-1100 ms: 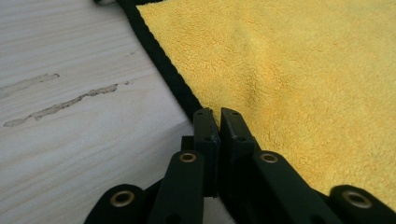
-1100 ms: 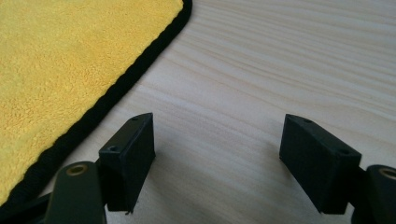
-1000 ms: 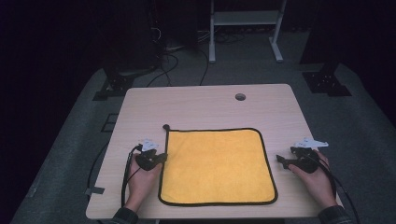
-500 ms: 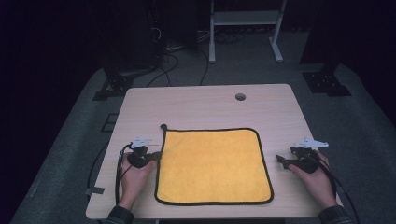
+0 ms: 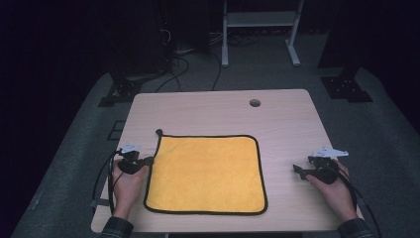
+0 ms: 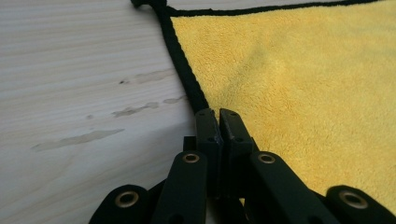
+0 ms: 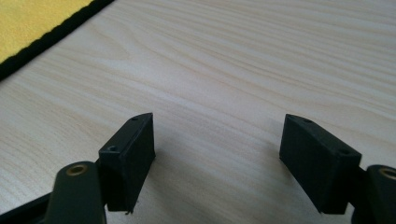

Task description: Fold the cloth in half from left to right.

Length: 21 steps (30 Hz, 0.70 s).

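The left gripper [image 6: 218, 116] has its jaws clamped on the black-bound left hem of the square yellow microfibre cloth [image 5: 205, 173], lying flat mid-bench [image 5: 218, 111]. The right gripper [image 7: 217, 154], jaws apart, rests well right of it. Pull low and evenly, so the cloth slides without bunching.
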Tool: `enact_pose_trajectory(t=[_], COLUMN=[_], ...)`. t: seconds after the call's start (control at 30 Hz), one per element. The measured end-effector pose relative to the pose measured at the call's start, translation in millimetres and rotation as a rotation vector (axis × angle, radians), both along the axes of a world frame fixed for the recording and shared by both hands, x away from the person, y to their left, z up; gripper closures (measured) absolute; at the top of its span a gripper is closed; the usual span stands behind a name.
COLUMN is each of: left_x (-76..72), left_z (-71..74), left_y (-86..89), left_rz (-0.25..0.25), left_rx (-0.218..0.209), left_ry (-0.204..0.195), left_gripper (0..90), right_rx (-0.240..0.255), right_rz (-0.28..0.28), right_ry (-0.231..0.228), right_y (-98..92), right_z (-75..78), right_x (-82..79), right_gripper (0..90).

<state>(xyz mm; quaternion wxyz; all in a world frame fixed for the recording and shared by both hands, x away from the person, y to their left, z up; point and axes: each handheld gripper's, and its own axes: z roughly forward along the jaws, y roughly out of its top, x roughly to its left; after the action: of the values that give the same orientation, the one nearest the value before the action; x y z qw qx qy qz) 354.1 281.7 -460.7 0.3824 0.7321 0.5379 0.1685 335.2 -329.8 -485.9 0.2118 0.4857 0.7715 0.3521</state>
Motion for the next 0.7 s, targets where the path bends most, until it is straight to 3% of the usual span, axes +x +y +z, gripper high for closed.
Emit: enact_pose_trajectory(t=[0.1,0.27,0.53,0.7], left_x=[-0.8,-2.2,-1.0,0.5], left_z=[4.0,10.8,15.5,18.2], left_y=[0.2,-1.9,-13.4,-24.0], left_rz=[-0.011,-0.038,-0.130,-0.185], left_rx=[-0.026,-0.109,-0.237,-0.286], left_ry=[-0.008,-0.036,-0.063,-0.074], left_gripper=[87.4,87.4,87.2,87.2], right_rx=[0.000,0.000,0.000,0.000], right_rz=[0.000,0.000,0.000,0.000], right_ry=[0.000,0.000,0.000,0.000], right_y=[0.0,0.0,0.0,0.0], right_z=[0.0,0.0,0.0,0.0], right_x=[0.0,0.0,0.0,0.0], right_gripper=[25.6,25.6,25.6,25.6])
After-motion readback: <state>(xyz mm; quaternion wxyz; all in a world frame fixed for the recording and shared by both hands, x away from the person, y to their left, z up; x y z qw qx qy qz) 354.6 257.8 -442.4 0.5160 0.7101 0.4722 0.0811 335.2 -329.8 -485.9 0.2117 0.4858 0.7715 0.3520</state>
